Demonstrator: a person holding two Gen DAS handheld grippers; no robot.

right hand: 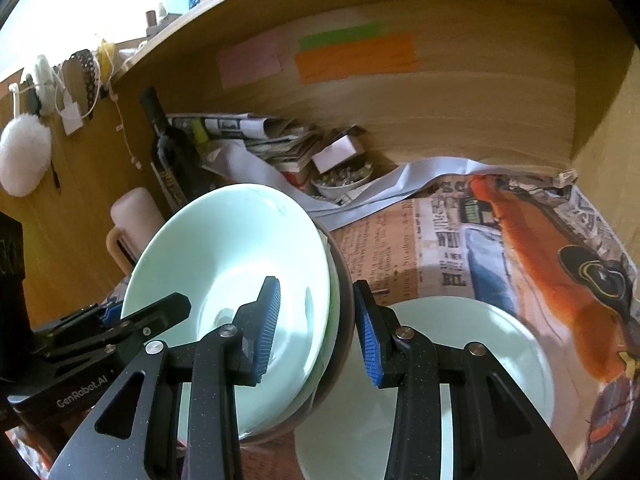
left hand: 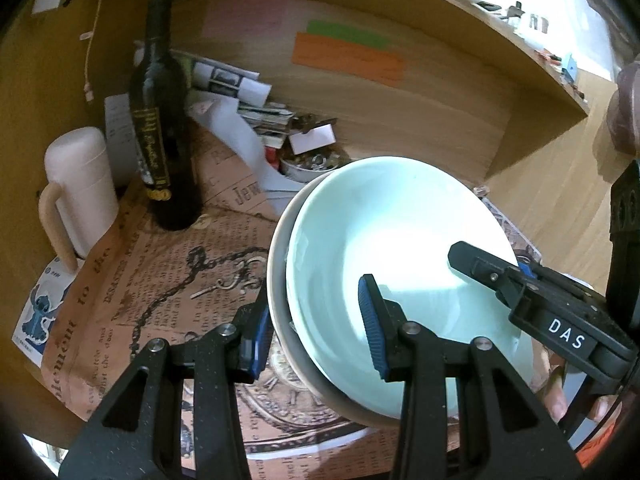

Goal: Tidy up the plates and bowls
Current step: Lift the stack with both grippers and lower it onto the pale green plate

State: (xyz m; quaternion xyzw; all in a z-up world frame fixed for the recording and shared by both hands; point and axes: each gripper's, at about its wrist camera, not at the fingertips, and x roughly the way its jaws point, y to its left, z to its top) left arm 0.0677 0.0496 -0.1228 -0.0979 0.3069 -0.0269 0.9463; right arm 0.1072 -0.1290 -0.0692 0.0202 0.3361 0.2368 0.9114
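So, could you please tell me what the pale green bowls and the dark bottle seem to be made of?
The pale green bowls look like glazed ceramic: smooth, glossy, with soft window glare. The dark bottle seems to be glass, its shoulder showing shiny highlights, though plastic can't be excluded.

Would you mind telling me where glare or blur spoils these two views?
Left wrist view: glare whitens the pale green bowl, and the shelf wall's orange note is smeared. Right wrist view: the window corner is blown out, and fisheye bends the shelf edge.

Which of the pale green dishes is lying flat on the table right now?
The plate low on the right, flat on the newspaper. The green bowl is tilted up, nested in a grey bowl that both tongs straddle.
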